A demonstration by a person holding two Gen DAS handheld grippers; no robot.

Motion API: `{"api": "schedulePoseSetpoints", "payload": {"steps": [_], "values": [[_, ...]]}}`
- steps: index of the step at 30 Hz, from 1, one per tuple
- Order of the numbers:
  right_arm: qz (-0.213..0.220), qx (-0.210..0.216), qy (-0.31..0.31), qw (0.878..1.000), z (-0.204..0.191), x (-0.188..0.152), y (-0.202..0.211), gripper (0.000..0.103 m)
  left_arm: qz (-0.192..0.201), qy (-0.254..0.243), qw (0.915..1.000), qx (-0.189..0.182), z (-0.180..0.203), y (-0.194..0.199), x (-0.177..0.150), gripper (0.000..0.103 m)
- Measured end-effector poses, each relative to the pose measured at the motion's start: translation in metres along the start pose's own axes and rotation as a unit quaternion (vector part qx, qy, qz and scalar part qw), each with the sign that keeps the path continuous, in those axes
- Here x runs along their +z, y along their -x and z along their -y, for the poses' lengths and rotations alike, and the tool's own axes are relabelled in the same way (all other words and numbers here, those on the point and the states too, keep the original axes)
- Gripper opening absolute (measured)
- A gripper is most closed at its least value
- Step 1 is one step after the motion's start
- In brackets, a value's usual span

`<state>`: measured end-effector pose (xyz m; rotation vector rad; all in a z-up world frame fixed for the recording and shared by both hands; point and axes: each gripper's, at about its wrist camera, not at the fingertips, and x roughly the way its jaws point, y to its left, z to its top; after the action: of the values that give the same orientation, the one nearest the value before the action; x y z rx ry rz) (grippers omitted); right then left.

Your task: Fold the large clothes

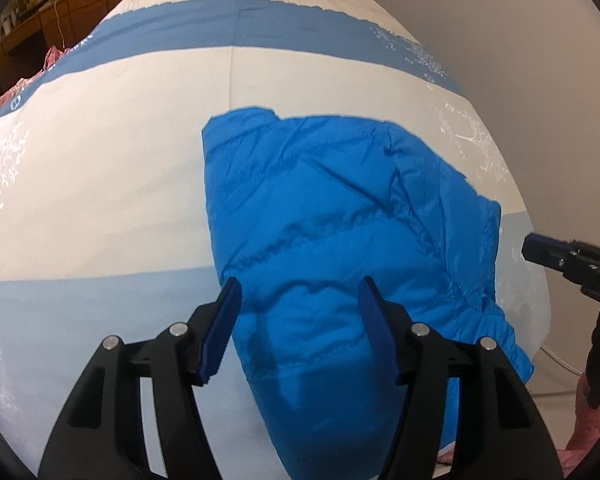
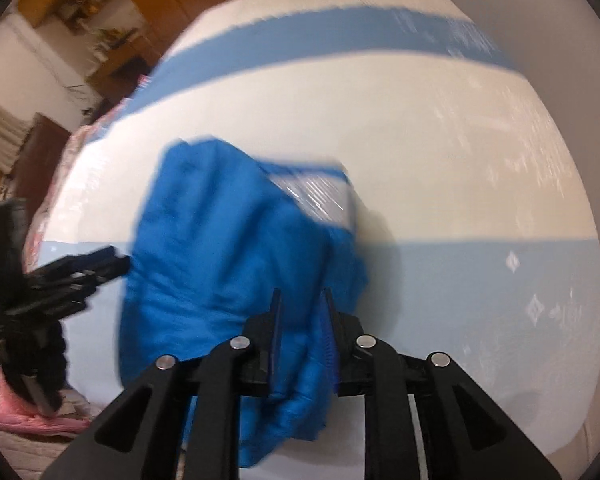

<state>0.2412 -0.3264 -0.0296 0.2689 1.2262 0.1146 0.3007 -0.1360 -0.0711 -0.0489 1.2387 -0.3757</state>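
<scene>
A bright blue padded jacket (image 1: 332, 240) lies partly folded on a bed with a white and blue striped cover (image 1: 120, 180). My left gripper (image 1: 298, 292) hovers open above the jacket's near end, holding nothing. In the right wrist view the jacket (image 2: 220, 248) is blurred, with a pale inner lining (image 2: 320, 196) showing at its far side. My right gripper (image 2: 300, 300) is over the jacket's near right edge with its jaws narrowly apart; blue fabric (image 2: 300, 360) lies between the fingers. The right gripper also shows in the left wrist view (image 1: 568, 260), and the left gripper in the right wrist view (image 2: 80, 276).
The bed cover (image 2: 460, 160) stretches far to the back. A white wall (image 1: 500, 20) borders the bed on the right. Wooden furniture (image 1: 32, 20) stands at the far left. Pink cloth (image 2: 20, 416) lies beside the bed's near edge.
</scene>
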Motion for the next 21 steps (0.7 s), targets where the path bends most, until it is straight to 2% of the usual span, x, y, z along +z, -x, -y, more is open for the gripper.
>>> {"api": "schedulePoseSetpoints", "payload": {"steps": [3,6,9,12,13,15,18,21], "values": [[0.01,0.026,0.03,0.999,-0.023,0.012,0.0,0.019,0.004,-0.007,1.0,0.003,0.002,0.001,0.006,0.059],[0.005,0.029,0.042,0.999,-0.037,0.028,-0.019,0.019,0.003,-0.012,0.9999,0.006,0.003,-0.002,0.01,0.059],[-0.003,0.027,0.044,0.999,-0.034,0.03,-0.031,0.019,-0.001,-0.015,0.9999,0.005,0.004,-0.01,0.015,0.059],[-0.022,0.009,0.04,0.999,-0.024,0.038,-0.048,0.019,-0.01,-0.018,0.9998,0.0,0.004,-0.022,0.02,0.059],[-0.032,0.003,0.032,0.999,-0.017,0.039,-0.056,0.015,-0.013,-0.018,0.9997,-0.002,0.004,-0.027,0.022,0.059],[-0.042,0.014,0.016,0.999,-0.003,0.038,-0.064,0.013,-0.02,-0.017,0.9996,-0.007,0.003,-0.037,0.025,0.06],[-0.063,0.019,-0.015,0.998,0.016,0.035,-0.079,0.001,-0.032,-0.013,0.9992,-0.022,0.001,-0.051,0.031,0.062],[-0.078,0.03,-0.037,0.996,0.026,0.029,-0.091,0.0,-0.047,-0.012,0.9983,-0.031,-0.001,-0.067,0.035,0.064]]}}
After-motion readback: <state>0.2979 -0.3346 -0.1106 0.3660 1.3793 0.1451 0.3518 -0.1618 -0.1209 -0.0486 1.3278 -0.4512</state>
